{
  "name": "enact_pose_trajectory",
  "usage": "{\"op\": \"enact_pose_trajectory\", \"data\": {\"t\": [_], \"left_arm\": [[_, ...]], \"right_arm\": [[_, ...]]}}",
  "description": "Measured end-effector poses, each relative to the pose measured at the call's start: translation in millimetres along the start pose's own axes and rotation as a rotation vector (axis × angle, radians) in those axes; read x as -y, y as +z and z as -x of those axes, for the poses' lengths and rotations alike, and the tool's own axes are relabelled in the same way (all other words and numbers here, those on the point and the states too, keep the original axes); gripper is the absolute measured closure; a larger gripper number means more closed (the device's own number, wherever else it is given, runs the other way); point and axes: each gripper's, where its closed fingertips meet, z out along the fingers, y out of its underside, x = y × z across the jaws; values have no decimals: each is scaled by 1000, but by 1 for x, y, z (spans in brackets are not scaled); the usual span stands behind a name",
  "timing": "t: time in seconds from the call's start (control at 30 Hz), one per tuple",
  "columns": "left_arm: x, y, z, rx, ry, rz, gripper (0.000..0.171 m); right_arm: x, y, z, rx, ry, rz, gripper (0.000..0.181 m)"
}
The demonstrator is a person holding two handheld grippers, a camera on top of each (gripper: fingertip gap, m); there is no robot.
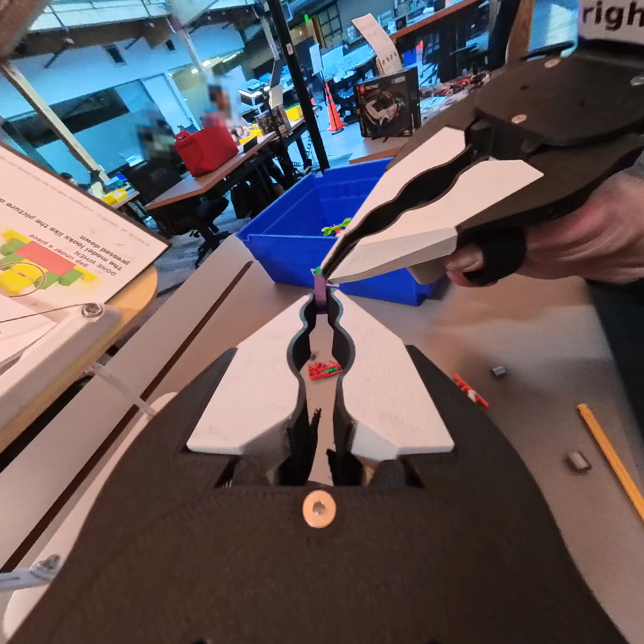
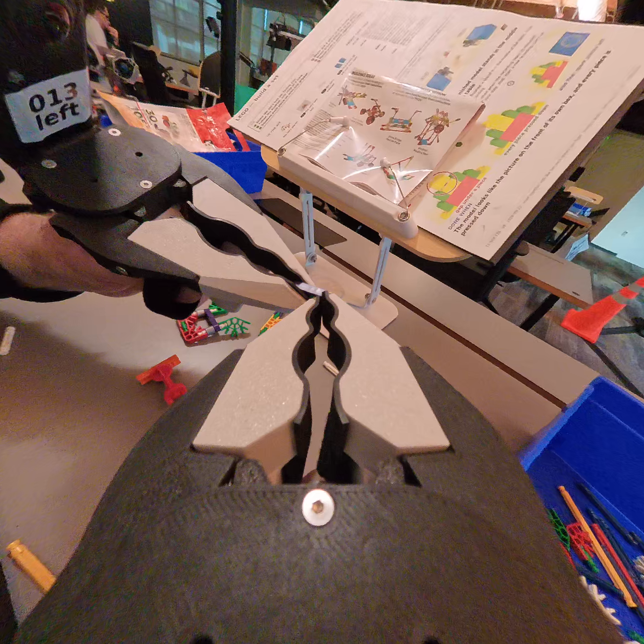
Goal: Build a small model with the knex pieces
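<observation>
Left gripper [image 1: 321, 302]: jaws nearly closed, clamped on a small purple piece [image 1: 321, 292] held at the tips above the grey table [image 1: 435, 348]. On the table below the fingers lies a red and green cluster of parts [image 1: 322, 370].

Right gripper [image 1: 324, 275]: held by a hand [image 1: 571, 230], jaws pinched together at the tips on the top of the same purple piece, where a green bit [image 1: 317, 270] shows. What exactly it grips cannot be told from its own view.

On the table to the right: a red piece [image 1: 470, 390], two small grey pieces [image 1: 578, 465] and a yellow rod [image 1: 613, 463].

Behind the tips: a blue bin [image 1: 289, 240] holding loose parts. To the left, an instruction sheet on a tilted stand [image 1: 80, 223]. Farther off, a red bag [image 1: 205, 150] on a desk.
</observation>
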Motion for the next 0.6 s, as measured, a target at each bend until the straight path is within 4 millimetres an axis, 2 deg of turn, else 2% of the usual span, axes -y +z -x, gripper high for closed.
{"op": "enact_pose_trajectory", "data": {"t": [0.13, 0.27, 0.33, 0.4, 0.6], "left_arm": [[3, -4, -3, -52, -17, -18, 168], [8, -13, -10, -195, -54, -92, 168], [7, -16, -17, -265, -72, -101, 168], [9, -17, -17, -266, -58, -119, 168], [18, -26, -26, -363, -71, -155, 168]], "right_arm": [[4, -3, 4, 22, 3, -25, 181], [10, -12, 9, 146, 107, -91, 180], [2, -9, 16, 218, 154, -52, 163], [2, -11, 24, 269, 149, -50, 159], [12, -19, 31, 366, 213, -113, 170]]}}
